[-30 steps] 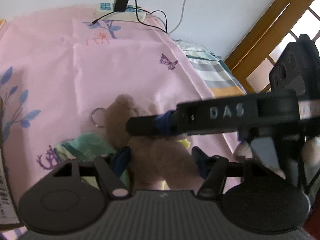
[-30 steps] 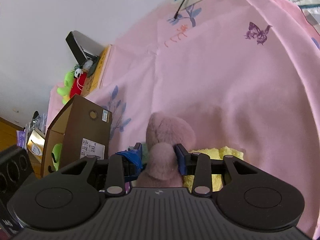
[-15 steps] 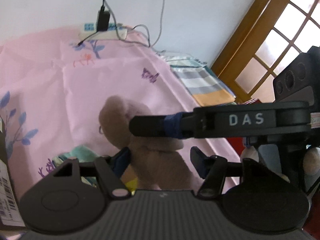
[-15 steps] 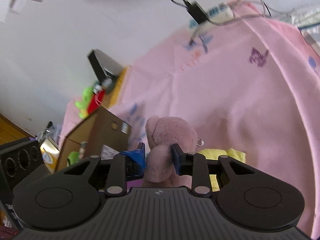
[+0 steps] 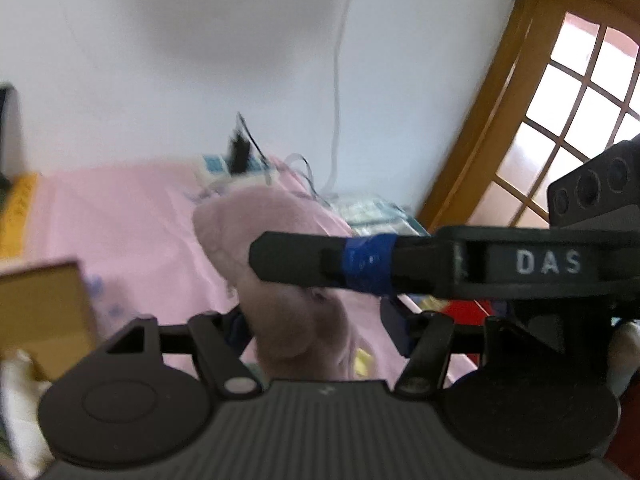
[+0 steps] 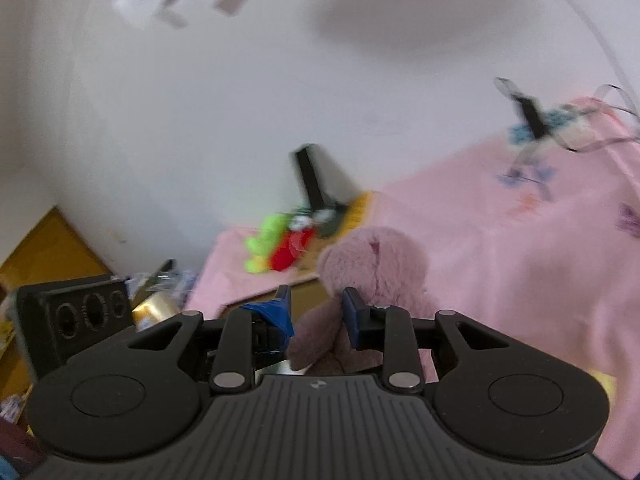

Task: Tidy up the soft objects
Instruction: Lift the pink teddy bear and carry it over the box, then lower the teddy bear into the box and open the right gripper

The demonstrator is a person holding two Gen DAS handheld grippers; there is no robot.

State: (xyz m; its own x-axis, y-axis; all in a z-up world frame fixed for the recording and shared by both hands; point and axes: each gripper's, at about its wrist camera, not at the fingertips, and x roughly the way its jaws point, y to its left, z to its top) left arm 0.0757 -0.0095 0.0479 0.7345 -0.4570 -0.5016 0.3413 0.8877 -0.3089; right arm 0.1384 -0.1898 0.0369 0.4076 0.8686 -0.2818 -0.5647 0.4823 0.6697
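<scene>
pink bedsheet (image 6: 520, 280) blurs behind plush bear (image 6: 372, 264), pinched by right gripper (image 6: 316, 312); left gripper (image 5: 316, 320) spread.

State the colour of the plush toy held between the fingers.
Dusty pink-mauve plush toy; it shows best in the right wrist view.

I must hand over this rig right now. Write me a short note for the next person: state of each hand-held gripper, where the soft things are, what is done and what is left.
Right hand-held gripper: shut on the pink plush bear, which is lifted above the pink bedsheet.
Left hand-held gripper: open, its fingers on either side of the same bear's lower body, not clamping it.
Cardboard box: at the left, low beside the bed.
Green and red plush toy: lies on the far end of the bed, near the wall.
Done: the bear is picked up.
Left: put the bear in its place, probably the box, then collect the green and red toy. Both views are blurred, so check the grip first.
</scene>
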